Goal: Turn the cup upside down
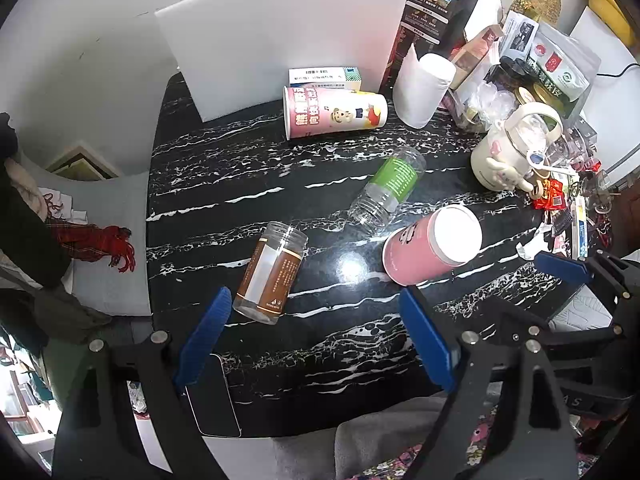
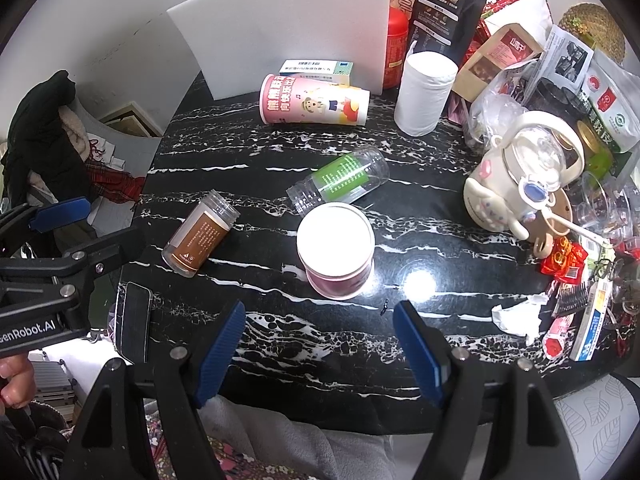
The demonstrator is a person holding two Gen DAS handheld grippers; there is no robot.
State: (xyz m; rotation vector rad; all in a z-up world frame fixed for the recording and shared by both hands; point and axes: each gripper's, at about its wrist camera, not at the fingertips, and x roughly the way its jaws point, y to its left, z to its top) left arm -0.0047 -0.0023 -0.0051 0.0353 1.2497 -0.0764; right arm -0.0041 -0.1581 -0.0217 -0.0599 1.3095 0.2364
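Pink paper cup [image 2: 336,256] stands inverted on the black marble table [image 2: 440,216]. Just behind it lies a green-labelled clear jar [image 2: 340,186]; left of it, a brown-labelled jar [image 2: 200,236]. Left gripper [image 1: 316,336] and right gripper [image 2: 320,348] hover spread, empty, nearer the viewer than the cup.

Both wrist cameras look down and forward over the near edge of the desk [image 1: 320,208], from above it. The left view sits further left; both share the pink cup [image 2: 336,256], fallen jars and far clutter.
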